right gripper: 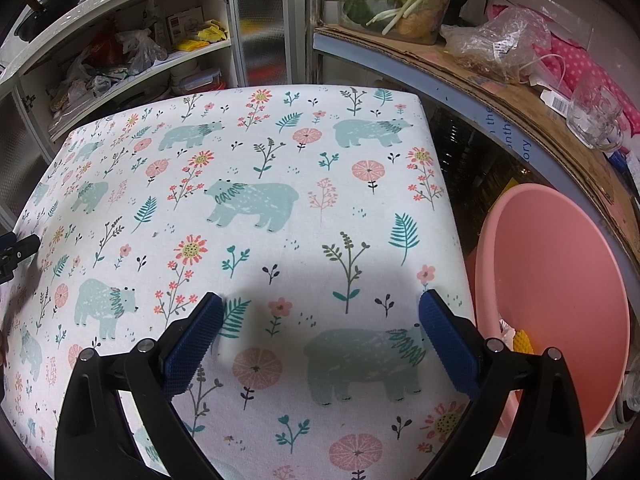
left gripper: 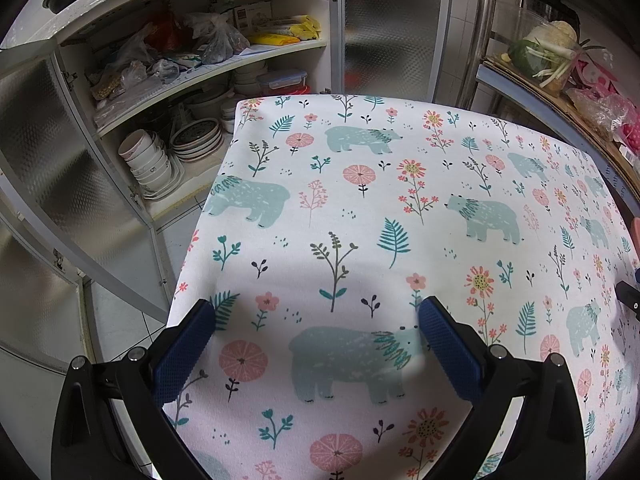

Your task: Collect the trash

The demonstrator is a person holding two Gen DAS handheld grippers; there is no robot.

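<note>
A table with a white cloth printed with bears and flowers [left gripper: 360,220] [right gripper: 260,208] fills both views. My left gripper [left gripper: 318,314] hovers open over its near left part, blue pads wide apart, nothing between them. My right gripper [right gripper: 320,308] is open too, above the near right part. A pink basin [right gripper: 560,300] stands right of the table, below its edge, with a small yellow piece [right gripper: 523,342] and pale scraps at its bottom. A few tiny crumbs [right gripper: 230,438] lie on the cloth. A black part of the left gripper [right gripper: 16,254] shows at the left edge.
An open cabinet [left gripper: 160,92] with bowls, plates and bags stands beyond the table's far left. A shelf lined with cardboard [right gripper: 500,88] runs along the right, carrying vegetables, a plastic bag and a glass mug [right gripper: 594,120]. A metal pole [left gripper: 480,32] rises behind the table.
</note>
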